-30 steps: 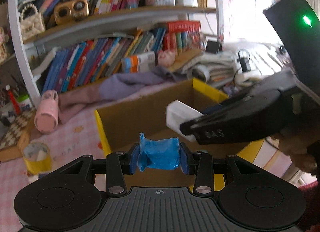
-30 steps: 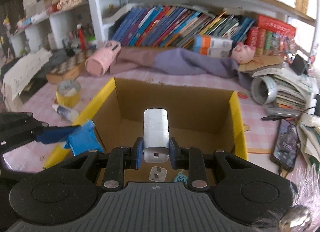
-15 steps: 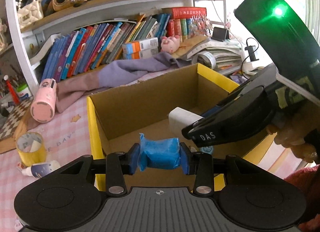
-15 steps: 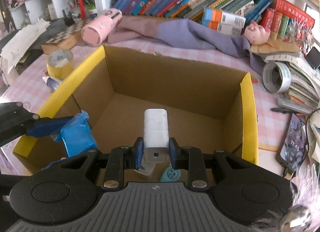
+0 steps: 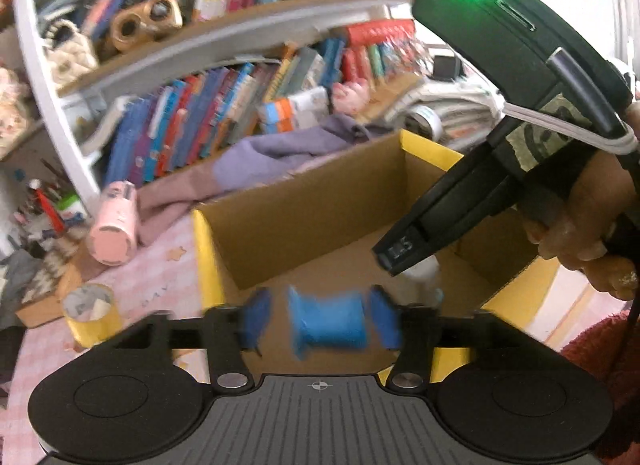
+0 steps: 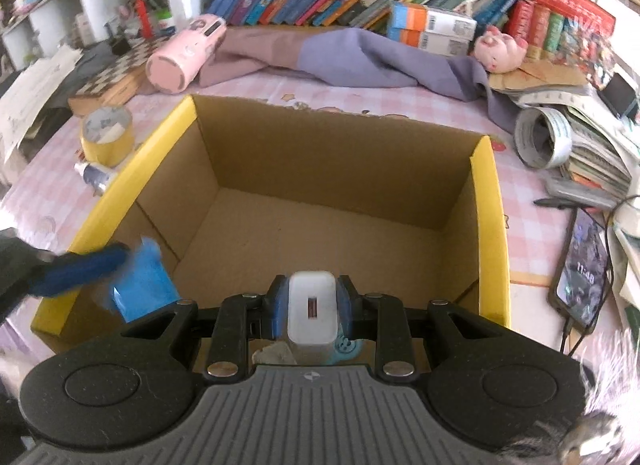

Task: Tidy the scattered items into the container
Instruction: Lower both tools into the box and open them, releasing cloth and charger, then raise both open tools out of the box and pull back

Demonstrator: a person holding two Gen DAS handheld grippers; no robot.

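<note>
Over the near-left corner of the yellow-edged cardboard box (image 5: 304, 225) my left gripper (image 5: 320, 317) has its jaws opening. A crumpled blue packet (image 5: 328, 323) is between the blue pads, with a gap on each side. The right wrist view shows the same blue packet (image 6: 142, 285) just inside the box (image 6: 490, 225), off the tip of a left finger (image 6: 80, 269). My right gripper (image 6: 312, 301) is shut on a white charger block (image 6: 312, 313) low over the box's near end. Beneath it lie a small white piece (image 6: 272, 353) and a teal round item (image 6: 346, 349).
On the pink checked cloth left of the box are a yellow tape roll (image 6: 106, 135), a small bottle (image 6: 94, 177) and a pink tumbler (image 6: 184, 59). A purple cloth (image 6: 360, 61) lies behind. A phone (image 6: 580, 269), papers and a white tape roll (image 6: 544, 137) crowd the right.
The left pads have parted from the blue packet, which now sits loose between them. The right gripper with the charger has sunk lower over the box's near end.
</note>
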